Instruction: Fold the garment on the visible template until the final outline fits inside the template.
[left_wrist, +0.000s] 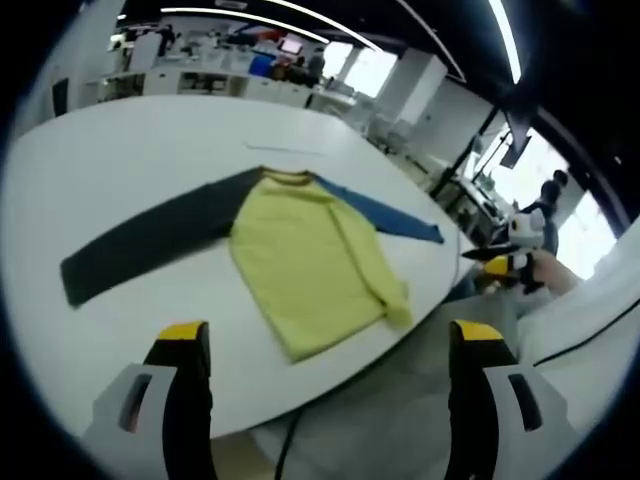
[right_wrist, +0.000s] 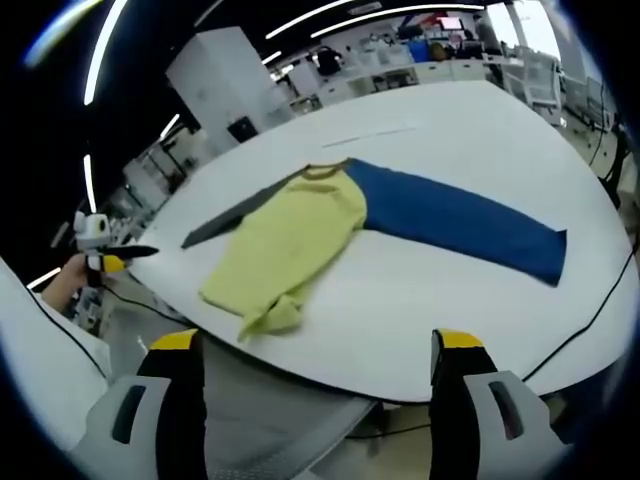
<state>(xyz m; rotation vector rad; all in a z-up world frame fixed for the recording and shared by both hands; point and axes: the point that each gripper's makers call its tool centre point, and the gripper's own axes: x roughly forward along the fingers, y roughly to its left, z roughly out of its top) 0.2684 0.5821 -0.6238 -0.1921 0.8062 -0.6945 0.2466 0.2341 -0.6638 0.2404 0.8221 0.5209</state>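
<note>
Both tongs, left (left_wrist: 325, 350) and right (right_wrist: 315, 355), gaping wide, holding nothing. Long-sleeved shirt (left_wrist: 305, 255) spread ahead on the white counter (left_wrist: 130, 160), beyond both tips. Soft, light, floppy by the look; best pinched at a cuff (right_wrist: 545, 262) or hem.

We see a white table (left_wrist: 120, 170) in a big open office, with white cabinets (right_wrist: 225, 75) and desks behind, ceiling light strips (left_wrist: 250, 15), and a black cable (right_wrist: 590, 320) along the table's edge.
</note>
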